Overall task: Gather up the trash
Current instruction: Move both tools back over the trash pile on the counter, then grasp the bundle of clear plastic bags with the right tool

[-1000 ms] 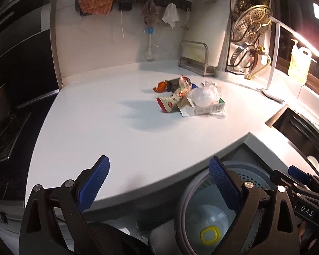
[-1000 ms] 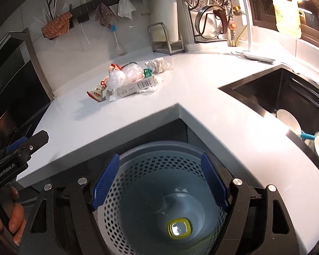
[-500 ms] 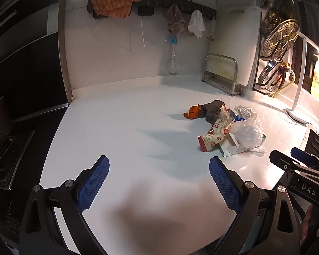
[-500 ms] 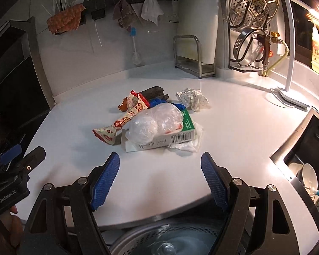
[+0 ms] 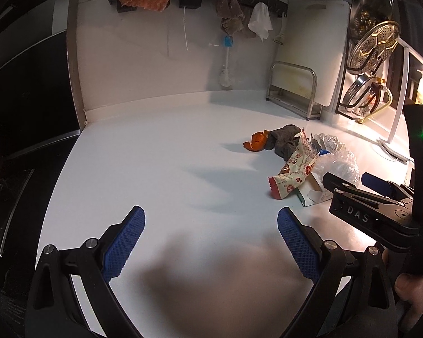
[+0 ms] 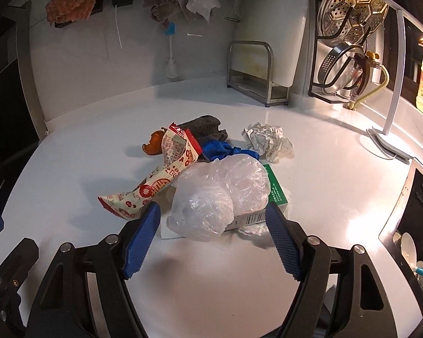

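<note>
crinkly clear plastic bag (image 6: 221, 197) between splayed right claw (image 6: 213, 219).

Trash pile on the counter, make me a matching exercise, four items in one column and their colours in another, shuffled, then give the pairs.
Items:
1. crumpled foil ball
2. fruit peel
3. plastic bag
4. carton under the bag

Colours:
A. clear
B. green and white
C. orange
D. silver

Pairs: 1-D, 2-C, 3-A, 4-B
</note>
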Demonstrator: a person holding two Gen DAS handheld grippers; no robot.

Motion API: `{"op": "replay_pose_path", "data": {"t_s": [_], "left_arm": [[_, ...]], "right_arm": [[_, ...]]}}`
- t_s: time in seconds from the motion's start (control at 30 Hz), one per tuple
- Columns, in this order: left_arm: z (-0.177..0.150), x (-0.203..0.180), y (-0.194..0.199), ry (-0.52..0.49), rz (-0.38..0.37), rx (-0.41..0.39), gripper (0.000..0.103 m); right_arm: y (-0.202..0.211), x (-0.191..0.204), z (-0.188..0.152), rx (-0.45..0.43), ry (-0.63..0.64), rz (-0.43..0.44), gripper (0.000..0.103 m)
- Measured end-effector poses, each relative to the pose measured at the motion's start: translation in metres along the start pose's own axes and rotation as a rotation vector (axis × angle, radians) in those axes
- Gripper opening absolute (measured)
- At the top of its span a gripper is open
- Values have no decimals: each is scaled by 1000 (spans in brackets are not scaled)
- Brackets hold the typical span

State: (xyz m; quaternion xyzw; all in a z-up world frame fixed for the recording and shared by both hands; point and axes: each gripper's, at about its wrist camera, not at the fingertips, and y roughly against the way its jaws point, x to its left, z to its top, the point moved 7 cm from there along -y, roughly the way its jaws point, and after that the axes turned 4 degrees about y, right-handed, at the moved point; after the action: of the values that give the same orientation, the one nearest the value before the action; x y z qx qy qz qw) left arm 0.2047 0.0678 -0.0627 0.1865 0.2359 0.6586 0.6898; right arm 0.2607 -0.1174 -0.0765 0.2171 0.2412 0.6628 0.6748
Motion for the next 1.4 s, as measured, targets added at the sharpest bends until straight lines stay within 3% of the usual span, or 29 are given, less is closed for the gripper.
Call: {"op": "replay_pose_path", "data": {"t_s": [0.07, 0.1, 0.27, 0.63, 1.07, 1.4], "left_arm": [[0, 0, 0, 1, -4, 0, 93], [0, 0, -1, 2, -4, 0, 93], [1, -3, -2, 4, -19, 10, 93], [7, -29, -9, -18, -64, 24, 93], [37, -56, -35, -76, -71, 11, 95], [43, -69, -95, -169, -86, 119, 95]], "right_arm": [[-1, 3, 0, 6, 17, -9, 47], [-2, 4, 0, 11, 22, -6, 43], [3, 4, -2, -1, 26, 11, 35], [48, -34, 1, -87, -49, 24, 33], [82, -88, -40, -102, -184, 71, 33], [80, -109, -50, -101, -254, 133, 33]]}}
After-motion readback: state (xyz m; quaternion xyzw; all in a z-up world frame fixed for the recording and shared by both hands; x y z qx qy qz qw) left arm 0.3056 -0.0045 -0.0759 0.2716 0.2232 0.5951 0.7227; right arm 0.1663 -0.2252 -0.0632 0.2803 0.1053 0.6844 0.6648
